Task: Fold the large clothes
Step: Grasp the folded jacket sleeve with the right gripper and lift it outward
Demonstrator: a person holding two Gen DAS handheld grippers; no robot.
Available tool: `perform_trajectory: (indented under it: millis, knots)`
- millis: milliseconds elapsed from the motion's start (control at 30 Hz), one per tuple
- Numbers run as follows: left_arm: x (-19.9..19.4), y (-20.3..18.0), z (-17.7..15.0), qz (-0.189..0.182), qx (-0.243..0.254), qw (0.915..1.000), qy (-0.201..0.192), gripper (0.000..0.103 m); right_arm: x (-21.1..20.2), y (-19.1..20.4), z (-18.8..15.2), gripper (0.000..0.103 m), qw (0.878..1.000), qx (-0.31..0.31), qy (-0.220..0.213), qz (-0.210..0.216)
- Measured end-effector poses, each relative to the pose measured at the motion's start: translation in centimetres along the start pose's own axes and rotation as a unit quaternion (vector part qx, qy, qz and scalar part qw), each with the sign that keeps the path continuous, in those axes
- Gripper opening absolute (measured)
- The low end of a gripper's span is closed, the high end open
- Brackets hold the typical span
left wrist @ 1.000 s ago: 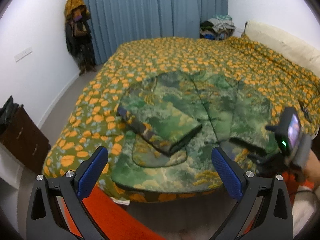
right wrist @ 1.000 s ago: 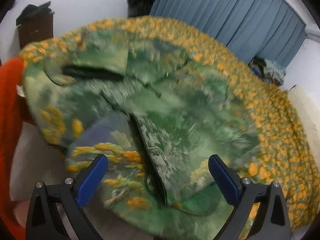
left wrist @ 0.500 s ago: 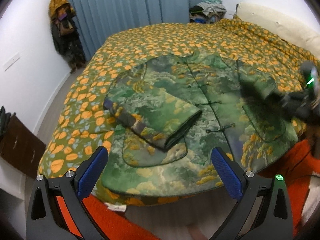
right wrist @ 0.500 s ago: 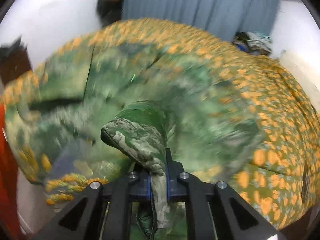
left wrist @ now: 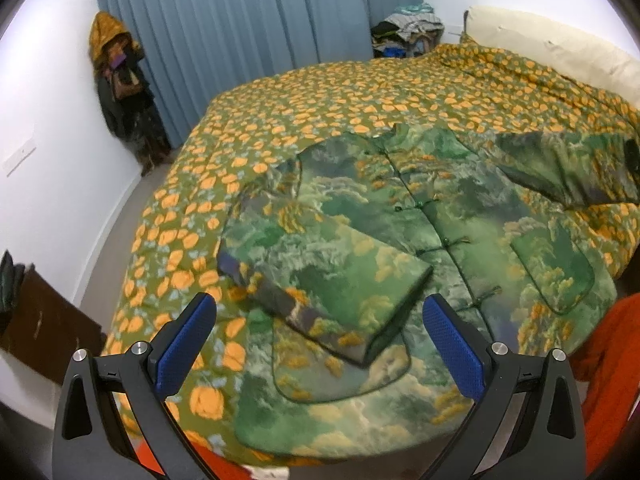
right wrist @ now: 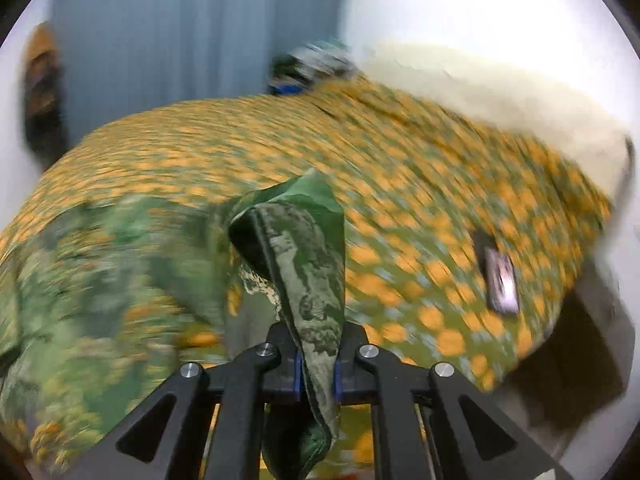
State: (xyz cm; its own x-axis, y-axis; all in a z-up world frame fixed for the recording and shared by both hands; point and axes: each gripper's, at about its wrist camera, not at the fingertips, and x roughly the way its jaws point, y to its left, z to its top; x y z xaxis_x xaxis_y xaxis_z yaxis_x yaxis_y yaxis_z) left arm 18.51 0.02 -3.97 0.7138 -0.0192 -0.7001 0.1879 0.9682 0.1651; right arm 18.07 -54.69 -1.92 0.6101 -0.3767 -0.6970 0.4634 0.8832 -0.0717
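Note:
A green landscape-print padded jacket [left wrist: 460, 208] lies front up on the bed, buttoned. Its left sleeve [left wrist: 328, 276] is folded across the chest. My left gripper [left wrist: 320, 332] hovers open above the jacket's near left hem, with nothing between its blue pads. The other sleeve [left wrist: 568, 172] is lifted and stretched out towards the right edge of the left wrist view. My right gripper [right wrist: 316, 364] is shut on that sleeve's cuff [right wrist: 304, 248], which stands up between the jaws. The right wrist view is blurred by motion.
The bed wears an orange-flowered green cover [left wrist: 320, 112], with a cream pillow [left wrist: 552, 48] at its head. A phone [right wrist: 500, 276] lies on the cover. Coats [left wrist: 120, 88] hang by the blue curtain; an orange cloth [left wrist: 612, 360] and a brown cabinet [left wrist: 40, 320] flank the bed's near end.
The right gripper went from open over the jacket to shut on the sleeve cuff, then swung up and to the right with it. The left gripper drifted closer over the folded sleeve.

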Motion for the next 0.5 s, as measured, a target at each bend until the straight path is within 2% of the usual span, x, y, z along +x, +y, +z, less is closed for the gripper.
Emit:
perform_trajectory:
  millis: [33, 100, 200, 267, 433, 500]
  knots:
    - [0.1, 0.1, 0.2, 0.0, 0.005, 1.0, 0.0, 0.103, 0.7, -1.3, -0.2, 0.016, 1.0, 0.021, 0.009, -0.007]
    - [0.3, 0.2, 0.4, 0.0, 0.015, 0.9999, -0.001, 0.103, 1.7, -3.6, -0.8, 0.03, 0.998, 0.05, 0.021, -0.032]
    - [1.0, 0.3, 0.4, 0.0, 0.04, 0.9992, -0.001, 0.103, 2.1, -5.2, -1.5, 0.038, 0.995, 0.053, 0.018, -0.088]
    - [1.8, 0.2, 0.1, -0.009, 0.066, 0.9978, 0.005, 0.103, 1.1, -5.0, -2.4, 0.043, 0.994, 0.043, 0.009, -0.102]
    - [5.3, -2.0, -1.5, -0.035, 0.158, 0.9862, 0.036, 0.103, -2.7, 0.3, -5.0, 0.045, 1.0, 0.015, -0.003, -0.017]
    - [7.1, -3.3, -2.2, -0.043, 0.184, 0.9809, 0.047, 0.103, -4.0, 3.6, -6.1, 0.053, 1.0, -0.008, -0.007, 0.023]
